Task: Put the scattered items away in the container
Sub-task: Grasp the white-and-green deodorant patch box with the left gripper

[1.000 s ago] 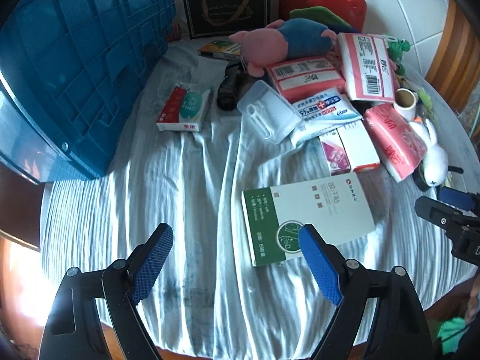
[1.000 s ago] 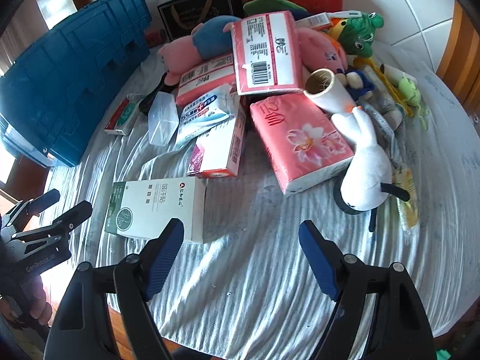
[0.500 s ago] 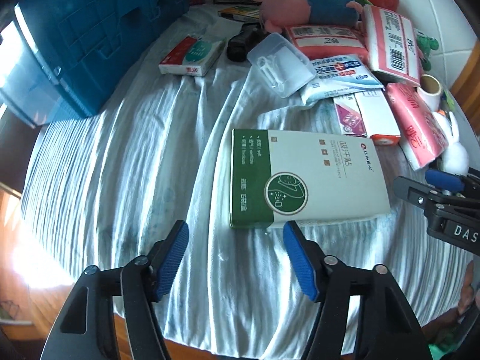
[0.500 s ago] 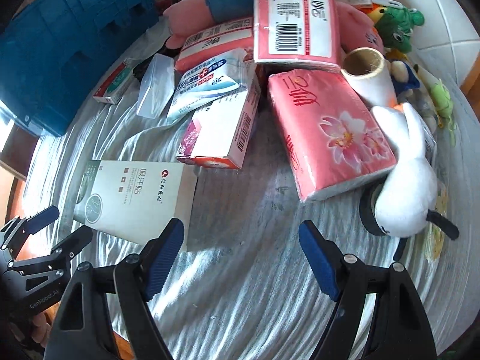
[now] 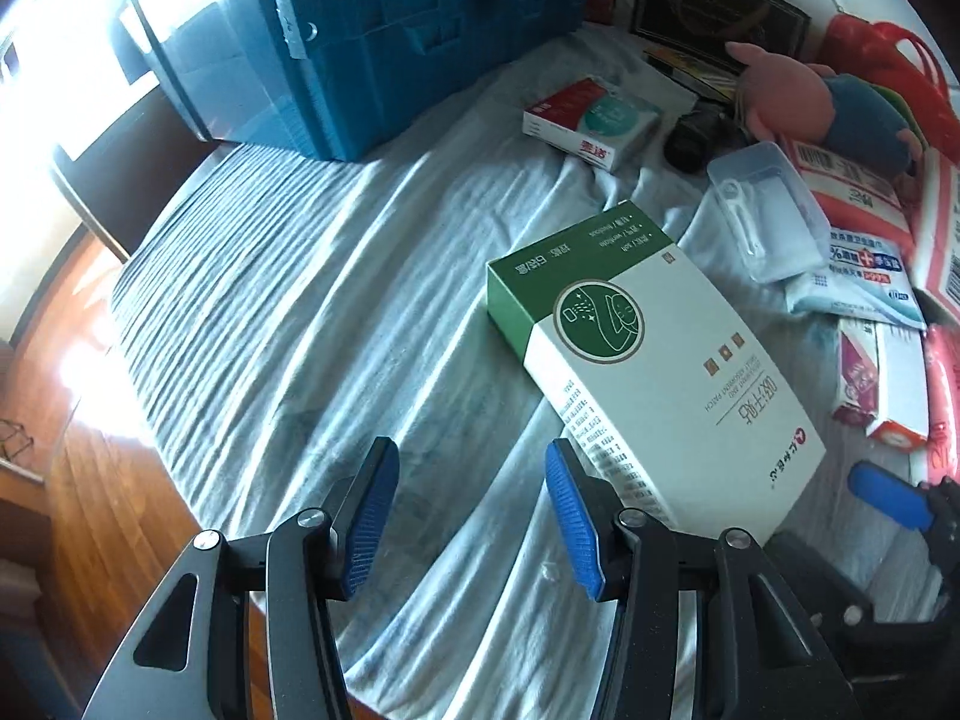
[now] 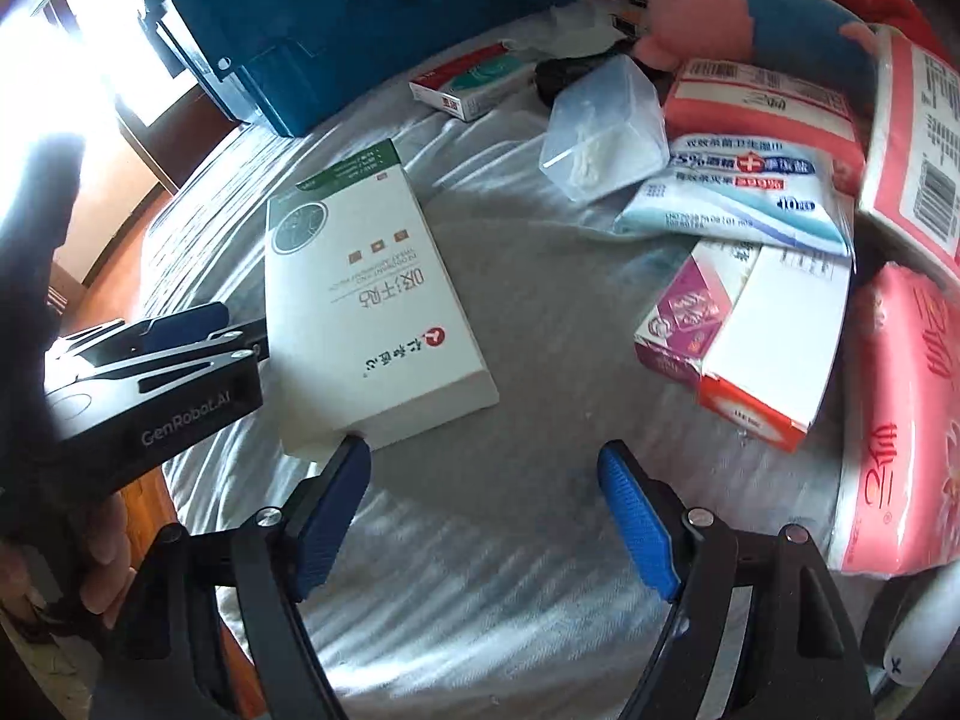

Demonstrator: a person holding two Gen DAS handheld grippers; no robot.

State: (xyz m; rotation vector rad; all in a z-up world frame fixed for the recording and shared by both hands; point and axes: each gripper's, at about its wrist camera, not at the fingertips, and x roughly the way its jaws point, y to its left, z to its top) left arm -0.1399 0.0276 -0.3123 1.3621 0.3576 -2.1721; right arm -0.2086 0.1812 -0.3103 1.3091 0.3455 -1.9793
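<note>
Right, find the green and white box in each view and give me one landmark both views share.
Left wrist view: the green and white box lies right of centre on the striped cloth, its near corner by the left tongs' right finger.
Right wrist view: it lies left of centre, its near end above the right tongs' left finger.
Shared landmark: the clear plastic tub, beyond the box in both.

- The blue container [image 5: 384,30] is cut off by the top edge in both views.
- The near corner of the green-and-white box [image 5: 648,372] is hidden behind the left claw [image 5: 474,516].
- The white plush [image 6: 918,624] is cropped at the right wrist view's corner.
- The black item [image 5: 696,135] is too dark to be identified.
</note>
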